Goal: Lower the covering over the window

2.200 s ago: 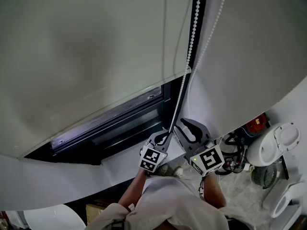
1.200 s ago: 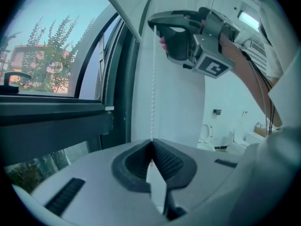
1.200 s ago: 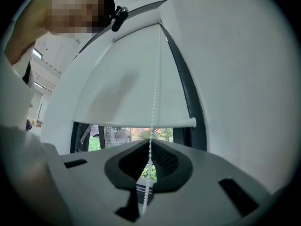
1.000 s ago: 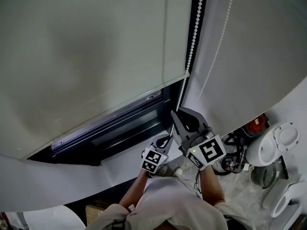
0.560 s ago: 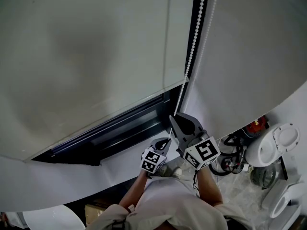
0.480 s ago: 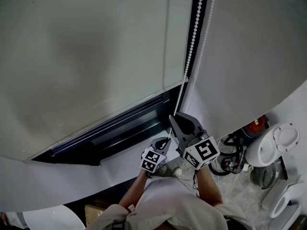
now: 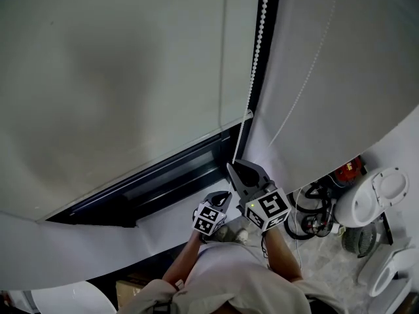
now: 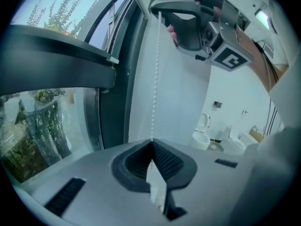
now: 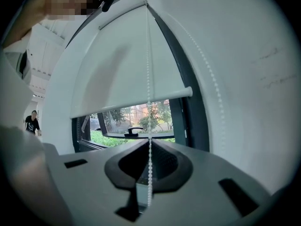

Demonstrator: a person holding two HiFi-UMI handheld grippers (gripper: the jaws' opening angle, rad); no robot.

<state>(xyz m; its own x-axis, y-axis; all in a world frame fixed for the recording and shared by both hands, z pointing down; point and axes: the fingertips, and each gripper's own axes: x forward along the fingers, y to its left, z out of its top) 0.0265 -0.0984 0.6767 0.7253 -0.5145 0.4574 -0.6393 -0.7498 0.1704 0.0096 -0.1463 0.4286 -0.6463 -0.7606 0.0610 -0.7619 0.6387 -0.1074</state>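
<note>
Blind (image 7: 118,77): fills upper left of head view, hem just above dark window (image 7: 163,178) | left gripper (image 8: 152,142): jaws pressed together on chain (image 8: 155,79), lower centre | right gripper (image 9: 149,142): pinching same chain, just above left gripper

Left: white fabric roller blind (image 7: 118,77) blocks most of the window.
Under it: narrow open strip above the dark window frame (image 7: 163,178).
Middle: white beaded chain (image 7: 260,38) hangs across.
Right: bare white wall (image 7: 353,110), close.
</note>
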